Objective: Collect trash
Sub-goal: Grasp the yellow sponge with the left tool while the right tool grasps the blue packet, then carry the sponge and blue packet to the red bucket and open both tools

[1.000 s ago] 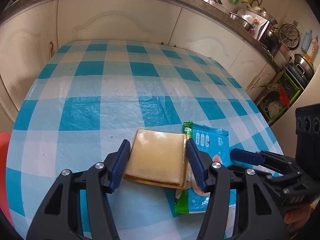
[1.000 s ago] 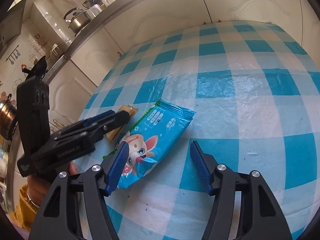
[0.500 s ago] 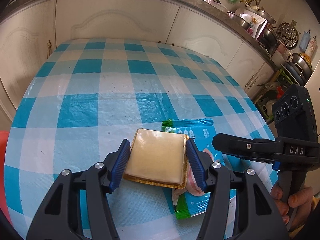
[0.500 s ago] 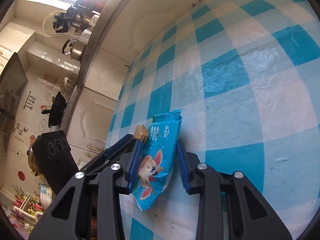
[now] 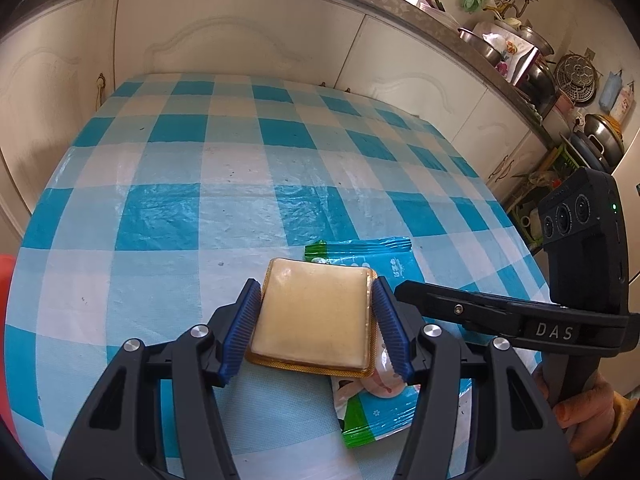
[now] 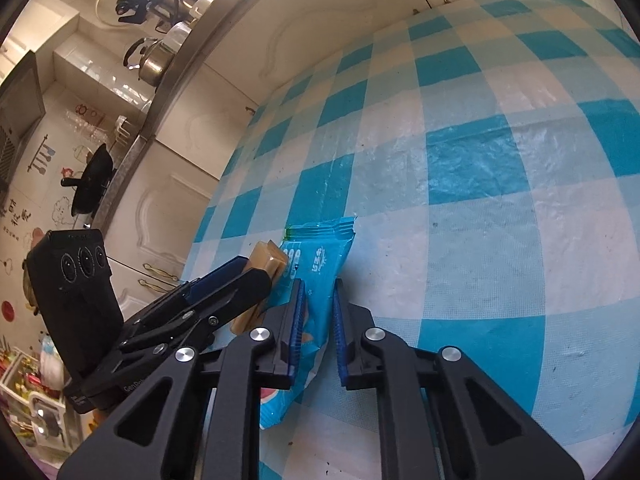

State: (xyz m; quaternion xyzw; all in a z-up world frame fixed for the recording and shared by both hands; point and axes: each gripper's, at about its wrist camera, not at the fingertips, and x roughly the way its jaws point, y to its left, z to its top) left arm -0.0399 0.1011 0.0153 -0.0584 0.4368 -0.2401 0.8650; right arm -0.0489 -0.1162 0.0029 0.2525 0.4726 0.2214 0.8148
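Trash on the checked worktop (image 5: 224,168) consists of two items: a blue snack wrapper (image 6: 320,268) with a cartoon print, and a tan square packet (image 5: 316,316) with a gold rim. The wrapper stands on edge between the jaws of the right gripper (image 6: 318,332), which are closing on it; the blue pads (image 6: 298,320) sit nearly against both its faces. The tan packet is clamped flat between the jaws of the left gripper (image 5: 316,324), one pad on each side edge, and it overlaps the wrapper's near end. Both items lie close to the worktop's near edge, toward its right corner as the left camera sees it.

Both grippers point obliquely down and sit just beside each other. The right hand (image 5: 580,408) grips its handle low at the frame edge.

The left view alone shows the packet's full top face and the green wrapper seam. The right view alone shows the wrapper's upright posture and the packet's thickness edge-on.
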